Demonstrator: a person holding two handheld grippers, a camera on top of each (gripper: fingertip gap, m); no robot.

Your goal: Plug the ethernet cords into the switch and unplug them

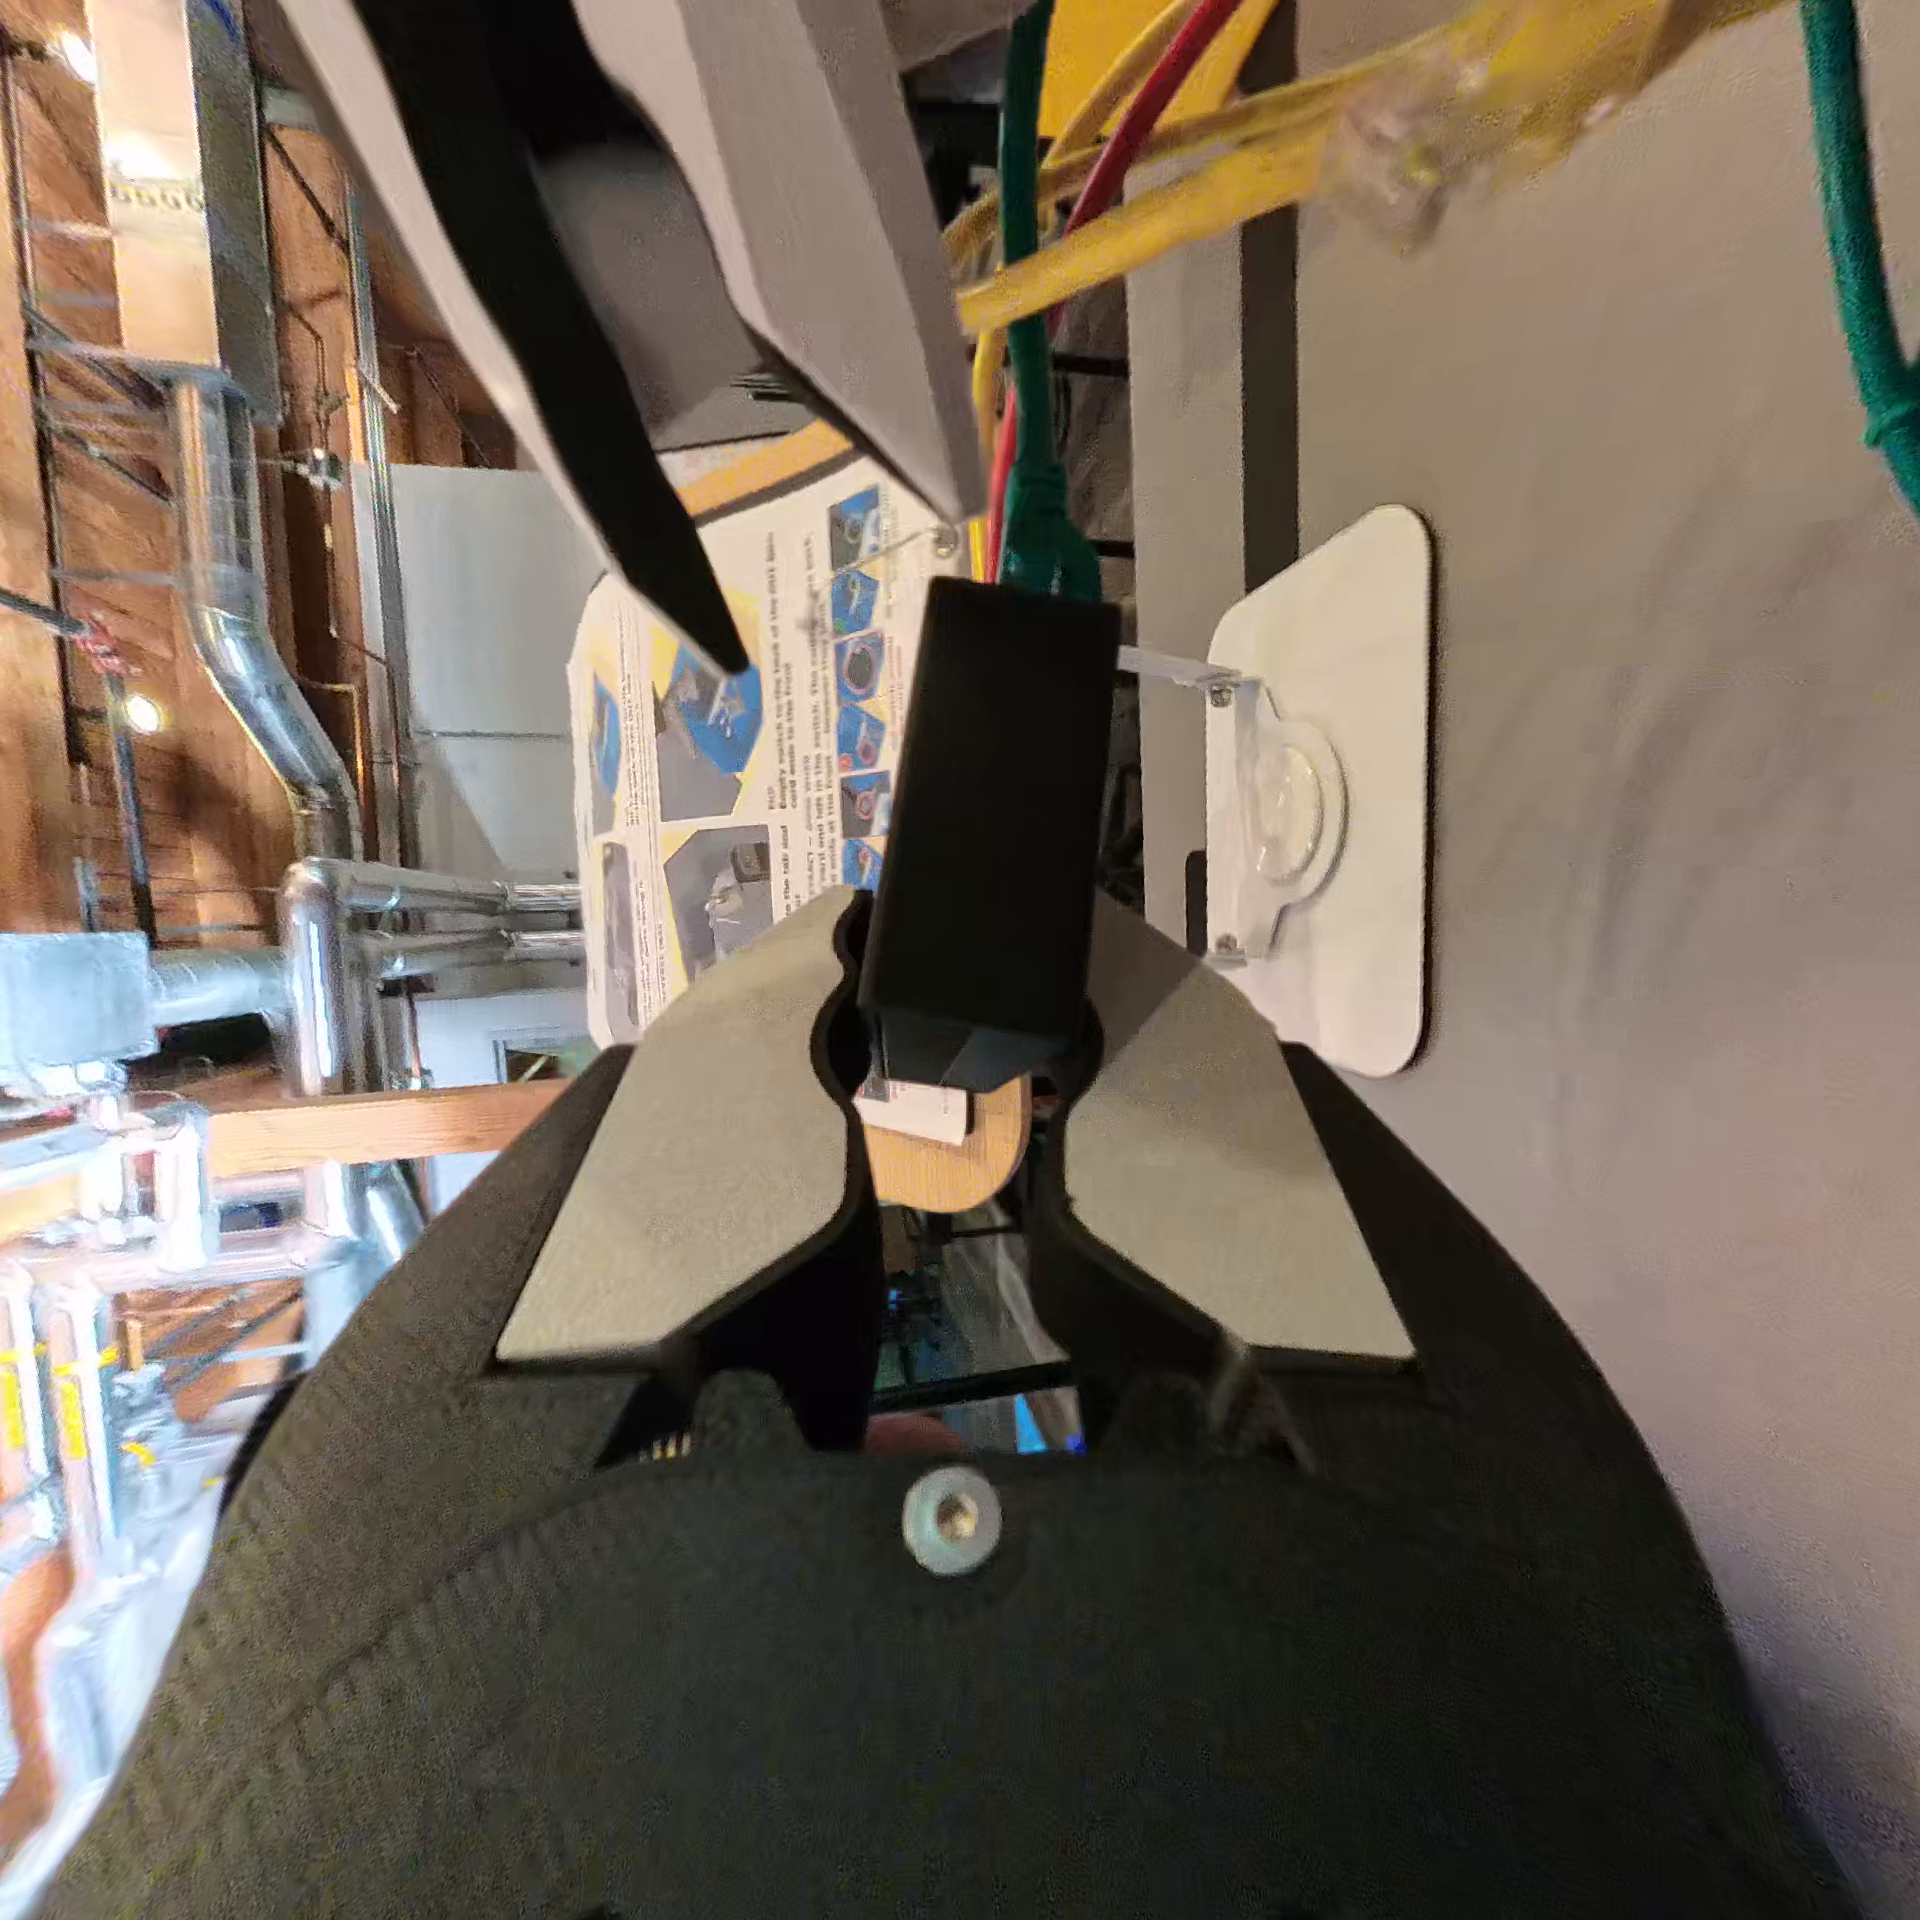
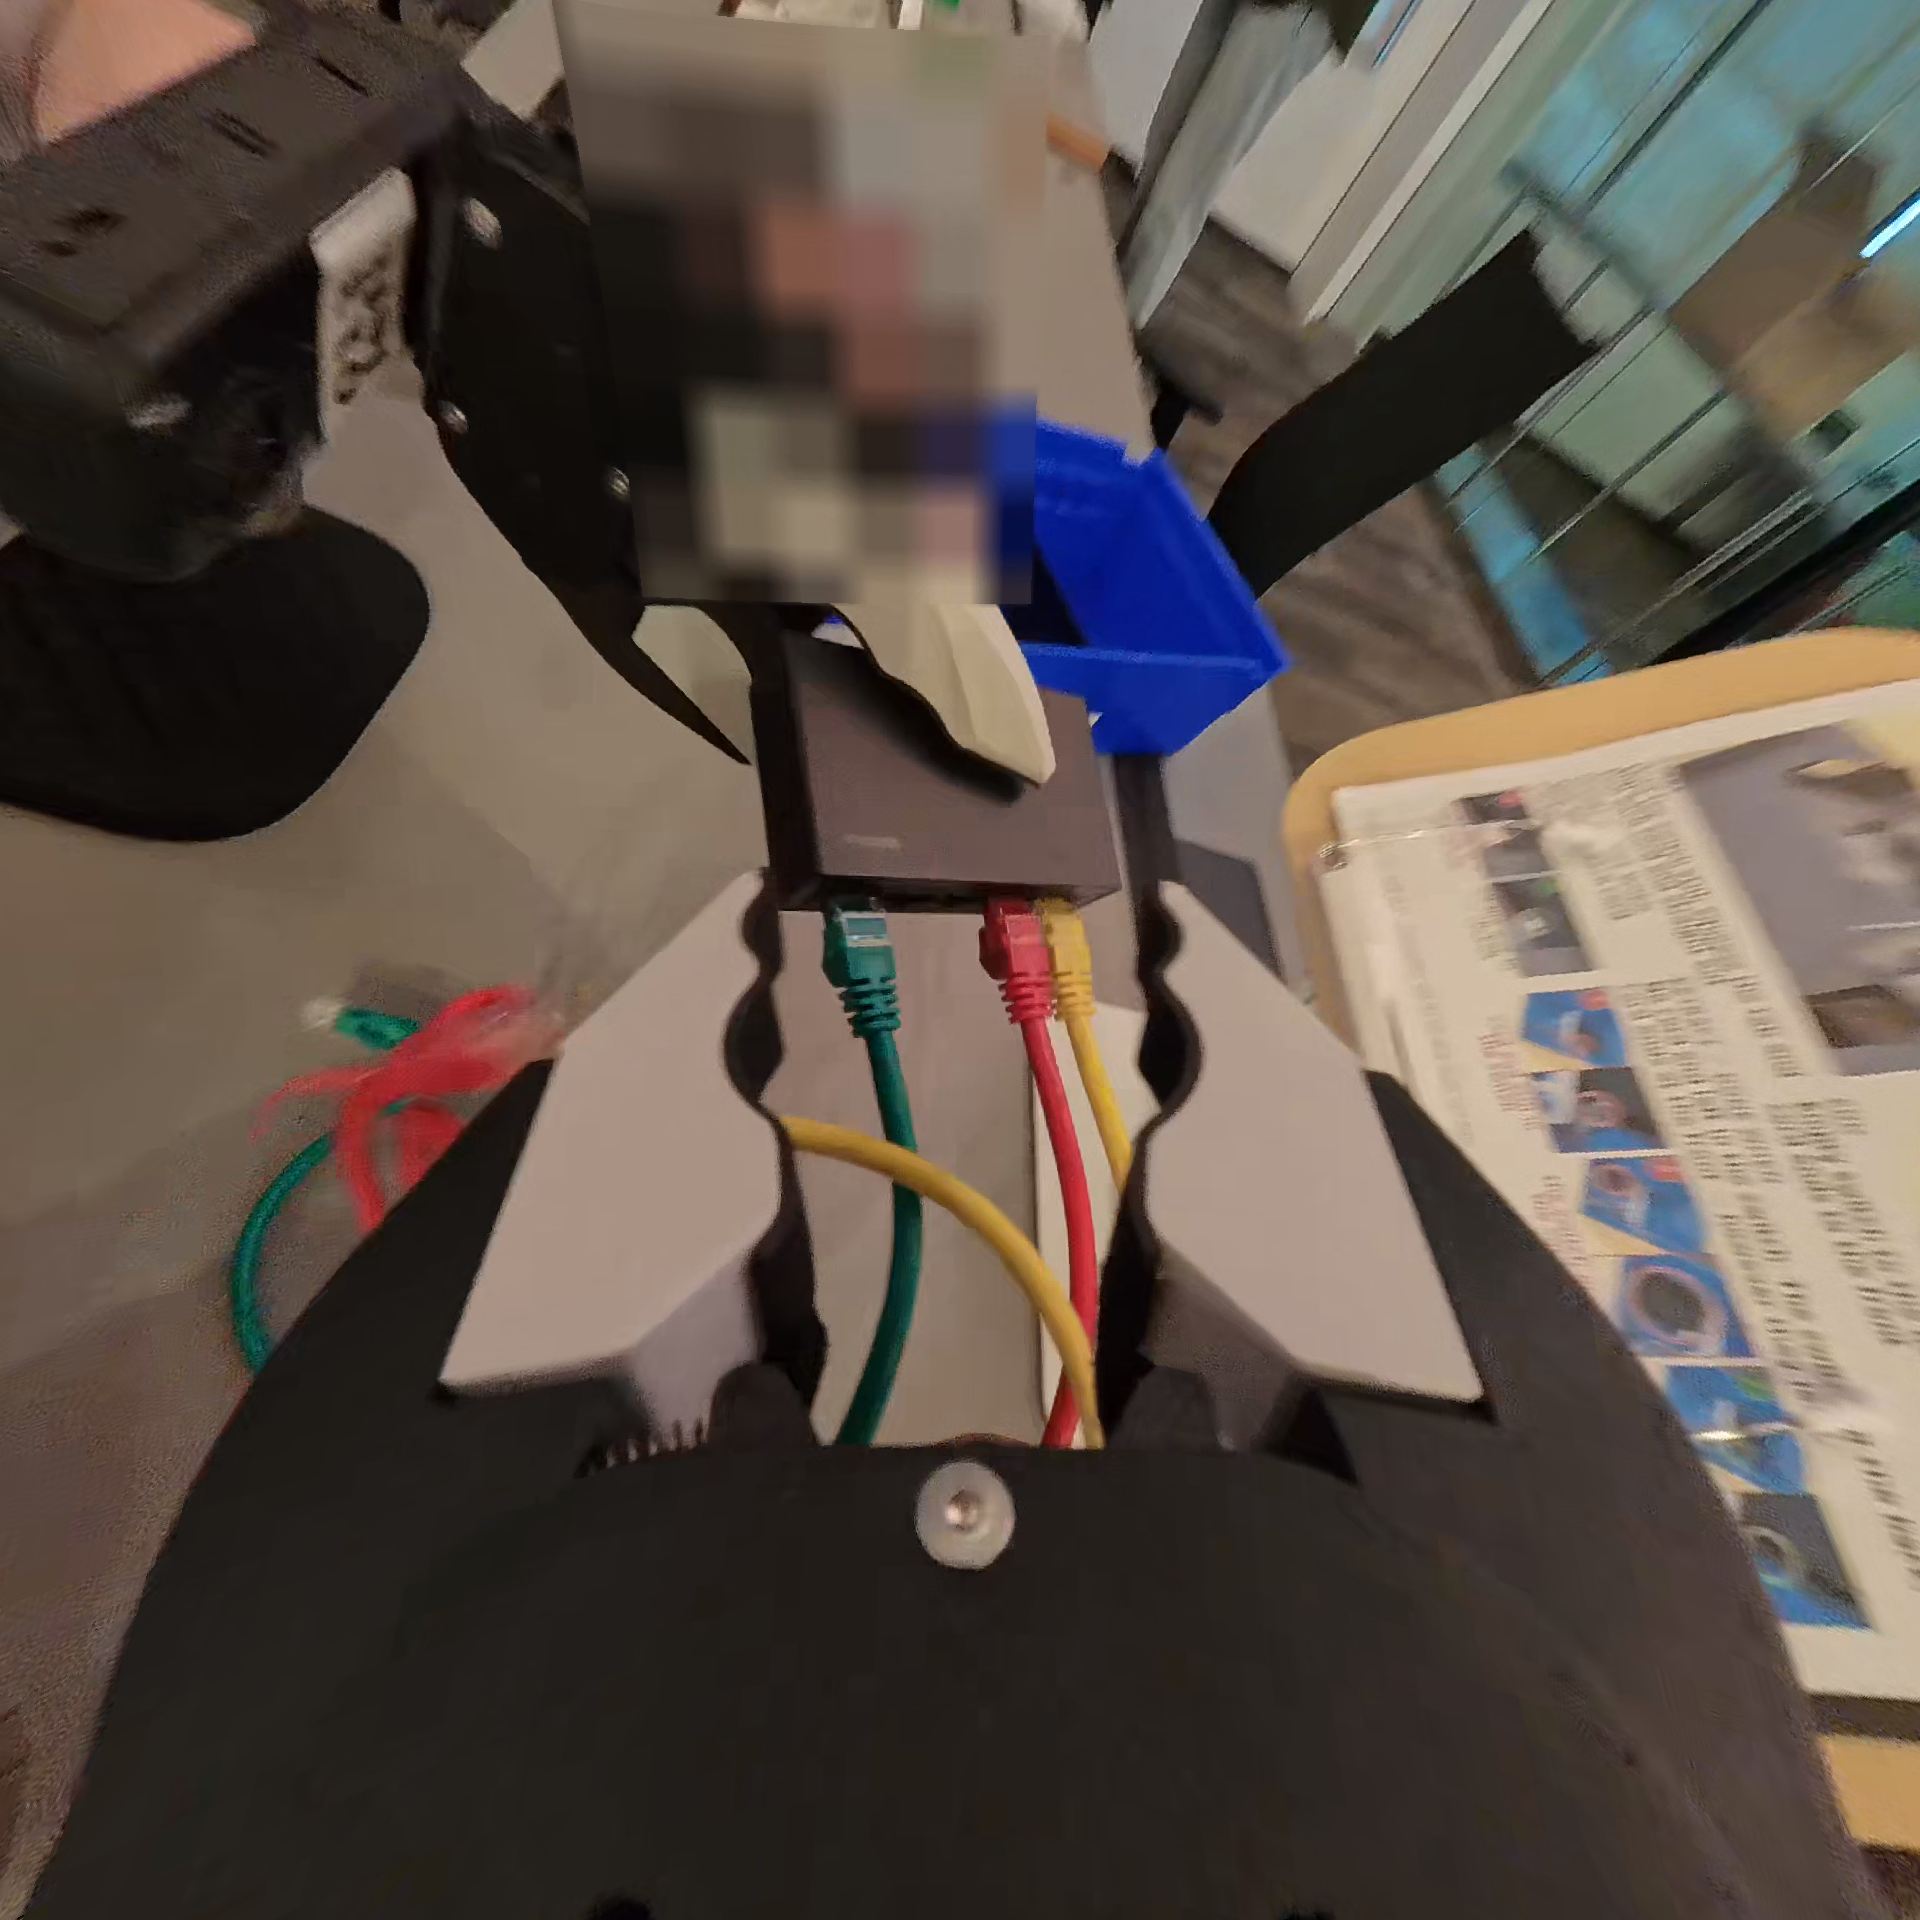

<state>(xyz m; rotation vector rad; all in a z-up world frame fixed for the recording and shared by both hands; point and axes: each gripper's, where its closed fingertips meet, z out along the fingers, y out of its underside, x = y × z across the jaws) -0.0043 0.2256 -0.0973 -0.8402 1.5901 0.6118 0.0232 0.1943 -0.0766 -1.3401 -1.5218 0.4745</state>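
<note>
Left wrist view: the left gripper (image 1: 971,997) is closed on the near end of the switch (image 1: 987,821), a small black box pinched between the two fingers and lifted off the grey table (image 1: 1610,1039). A green cord (image 1: 1044,520) runs into the box's far end; red and yellow cords pass behind it. A loose yellow plug (image 1: 1403,156) hangs blurred at the top. The right gripper (image 1: 727,312) looms above, its fingers spread apart and holding nothing. A white pad (image 1: 1351,790) with a clear mount lies on the table just beside the switch.

Right wrist view: the right gripper (image 2: 956,935) stands wide open and empty, its fingers straddling the three plugged cords: green (image 2: 862,966), red cord (image 2: 1013,956) and yellow cord (image 2: 1070,956), all seated in the front ports of the switch (image 2: 935,821). The left gripper (image 2: 862,707) holds the switch from behind. Loose cord ends (image 2: 405,1049) lie on the table to the left; a blue bin (image 2: 1132,592) sits beyond.

Judgement: the switch looks light and rigid with smooth sides, so it may twist in the hold when a plug is pulled. The cords are limp; the firm hold is the moulded boot at each plug. The latch tab is likely thin and fragile. Red and yellow sit touching, leaving little finger room.
</note>
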